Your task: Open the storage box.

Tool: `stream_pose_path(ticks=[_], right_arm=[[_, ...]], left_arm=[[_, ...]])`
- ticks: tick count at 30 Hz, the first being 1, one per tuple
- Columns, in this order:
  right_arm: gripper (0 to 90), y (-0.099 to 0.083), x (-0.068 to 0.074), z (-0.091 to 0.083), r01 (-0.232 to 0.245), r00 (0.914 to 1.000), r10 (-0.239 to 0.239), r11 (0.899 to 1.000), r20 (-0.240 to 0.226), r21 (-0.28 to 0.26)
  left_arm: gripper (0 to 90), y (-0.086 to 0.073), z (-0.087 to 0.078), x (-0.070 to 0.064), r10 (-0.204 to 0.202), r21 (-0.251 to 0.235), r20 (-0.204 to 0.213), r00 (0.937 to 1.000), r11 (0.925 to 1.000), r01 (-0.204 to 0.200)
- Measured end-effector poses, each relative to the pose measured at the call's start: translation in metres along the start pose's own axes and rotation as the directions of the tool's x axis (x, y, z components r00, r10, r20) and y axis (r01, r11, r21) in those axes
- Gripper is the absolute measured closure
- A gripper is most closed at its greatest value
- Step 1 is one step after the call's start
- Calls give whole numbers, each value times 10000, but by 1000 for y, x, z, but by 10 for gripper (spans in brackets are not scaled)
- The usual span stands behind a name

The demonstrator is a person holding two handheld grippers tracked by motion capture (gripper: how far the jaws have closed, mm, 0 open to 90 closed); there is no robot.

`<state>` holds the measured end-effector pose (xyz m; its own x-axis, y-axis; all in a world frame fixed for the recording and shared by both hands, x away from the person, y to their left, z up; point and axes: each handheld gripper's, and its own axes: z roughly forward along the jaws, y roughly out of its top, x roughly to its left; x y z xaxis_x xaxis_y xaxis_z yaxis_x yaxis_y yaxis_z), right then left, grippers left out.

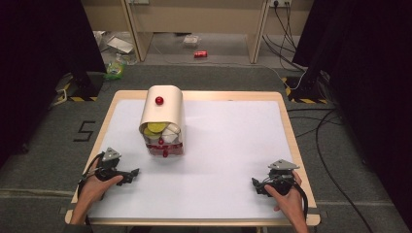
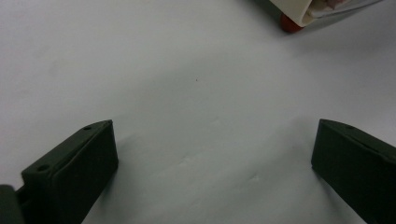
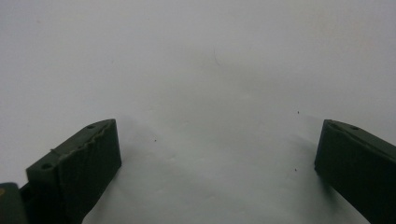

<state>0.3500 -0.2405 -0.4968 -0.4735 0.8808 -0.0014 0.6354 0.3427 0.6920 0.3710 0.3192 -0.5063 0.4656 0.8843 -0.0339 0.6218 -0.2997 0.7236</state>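
1. The left gripper (image 1: 127,175) is resting on the white table sheet (image 1: 228,160) near the front left corner, its jaws standing spread wide with nothing between them.
2. The right gripper (image 1: 258,185) is lying near the front right corner, jaws likewise spread apart and gripping nothing.
3. A cream container (image 1: 163,119) with a red knob (image 1: 159,100) is sitting left of centre, well apart from both grippers, its open end showing yellow and white items.
4. The container's corner (image 2: 299,16) is appearing ahead of the left jaws.
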Motion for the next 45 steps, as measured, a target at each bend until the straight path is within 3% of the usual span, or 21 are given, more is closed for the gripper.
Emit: stream_pose_path(ticks=[13,15,16,17,18,19,20,21,23,24,31,34,45], right_arm=[[7,0,0,0,0,10000,0,10000,6,-9],[7,0,0,0,2,10000,-2,10000,5,-22],[7,0,0,0,2,10000,-2,10000,20,-31],[7,0,0,0,2,10000,-2,10000,20,-31],[7,0,0,0,20,10000,-20,10000,23,-30],[7,0,0,0,20,10000,-20,10000,23,-30],[8,0,0,0,18,10000,-18,10000,19,-30],[8,0,0,0,25,10000,-25,10000,30,-29],[8,0,0,0,31,10000,-31,10000,38,-31],[8,0,0,0,32,10000,-32,10000,44,-30],[8,0,0,0,38,10000,-38,10000,52,-34],[8,0,0,0,35,10000,-35,10000,47,-33],[7,0,0,0,28,10000,-28,10000,23,-35]], left_arm=[[34,0,-2,0,-24,-98,-14,10000,9999,24],[187,0,-5,-1,36,-288,45,10000,9996,-34],[194,2,-9,-2,58,-471,193,9998,9989,-49],[129,2,-9,-2,58,-471,193,9998,9989,-49],[122,3,-12,-4,62,-561,187,9998,9984,-52],[122,4,-13,-6,98,-625,194,9998,9980,-85],[178,7,-17,-9,206,-755,290,9994,9970,-184],[134,8,-19,-12,195,-885,332,9993,9959,-165],[175,10,-23,-15,280,-1019,444,9986,9945,-233],[138,13,-28,-19,340,-1187,508,9981,9925,-278],[152,23,-49,-32,625,-1822,582,9963,9819,-509],[151,30,-59,-42,735,-2143,875,9935,9753,-533],[151,45,-80,-63,1063,-2878,1257,9864,9554,-663]])
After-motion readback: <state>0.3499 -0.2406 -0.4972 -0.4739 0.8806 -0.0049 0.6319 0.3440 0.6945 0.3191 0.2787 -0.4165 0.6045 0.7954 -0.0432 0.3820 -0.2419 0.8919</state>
